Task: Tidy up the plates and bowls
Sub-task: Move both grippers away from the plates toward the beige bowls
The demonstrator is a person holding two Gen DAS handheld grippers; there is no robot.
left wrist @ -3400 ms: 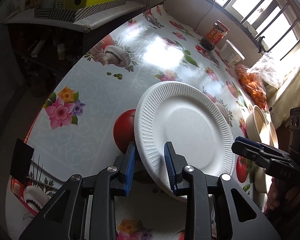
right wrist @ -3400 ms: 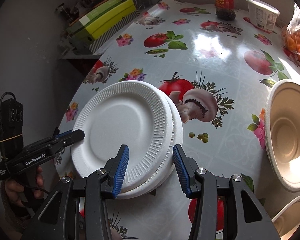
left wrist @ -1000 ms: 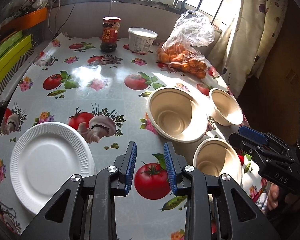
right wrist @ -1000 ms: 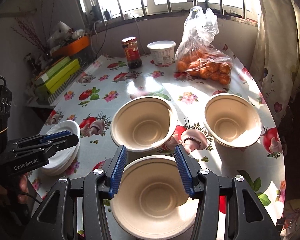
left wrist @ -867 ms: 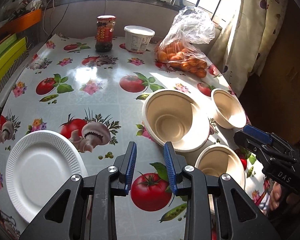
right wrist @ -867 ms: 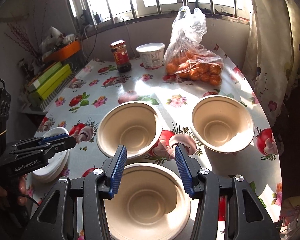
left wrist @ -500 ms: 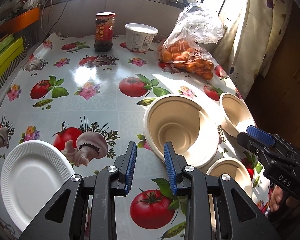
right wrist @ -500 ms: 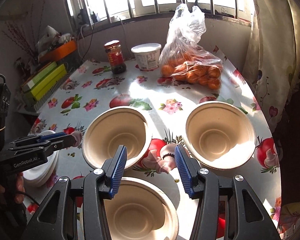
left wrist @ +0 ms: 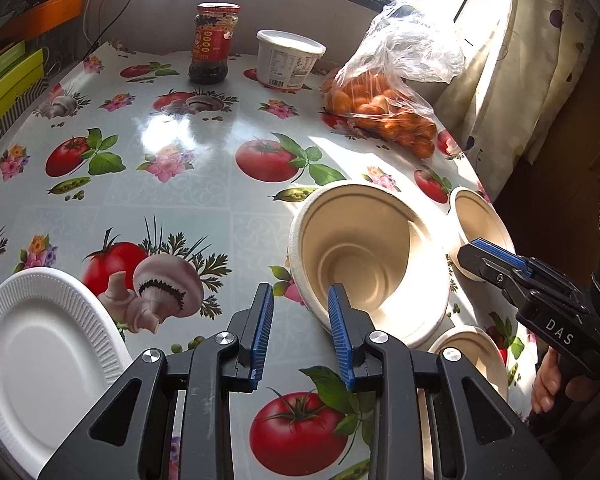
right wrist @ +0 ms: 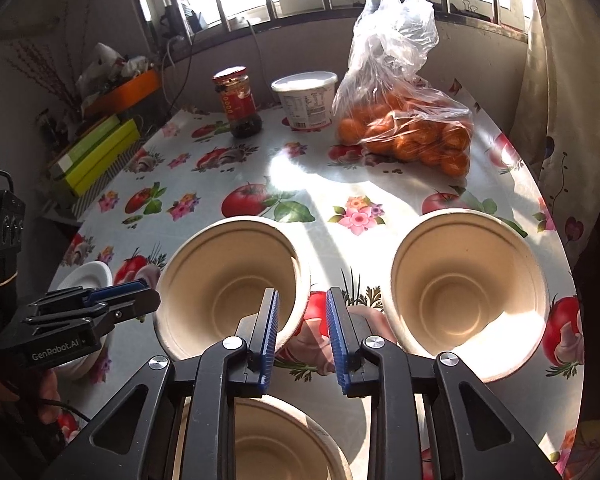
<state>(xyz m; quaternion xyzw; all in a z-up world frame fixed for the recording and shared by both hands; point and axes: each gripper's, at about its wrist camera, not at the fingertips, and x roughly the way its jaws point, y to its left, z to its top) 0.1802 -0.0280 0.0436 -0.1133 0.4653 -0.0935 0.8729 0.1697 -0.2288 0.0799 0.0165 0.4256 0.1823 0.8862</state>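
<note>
- Left wrist view: left gripper [left wrist: 300, 330] spread, nothing between the blue pads, over the tablecloth [left wrist: 188, 184].
- Middle bowl [left wrist: 370, 264] just right of the tips; its near-left rim sits right at the right pad — touching or not, cannot tell.
- White plates [left wrist: 40, 356] near left, well apart from the tips.
- Near bowl [left wrist: 474, 354] near right, partly hidden by the gripper body; far-right bowl [left wrist: 478, 224] beyond it.
- Right gripper [left wrist: 496, 260] at right edge, side-on; cannot tell its gap here.
- Far side: jar [left wrist: 214, 42], tub [left wrist: 290, 60], bag of oranges [left wrist: 384, 108].
- Right wrist view: right gripper [right wrist: 300, 334] spread, empty, tips between the middle bowl [right wrist: 232, 280] on the left and the far-right bowl [right wrist: 468, 292] on the right.
- Left pad overlaps the middle bowl's near-right rim.
- Near bowl [right wrist: 276, 440] under the gripper body.
- Left gripper [right wrist: 118, 300] at left, beside the middle bowl; plates [right wrist: 86, 274] behind it.
</note>
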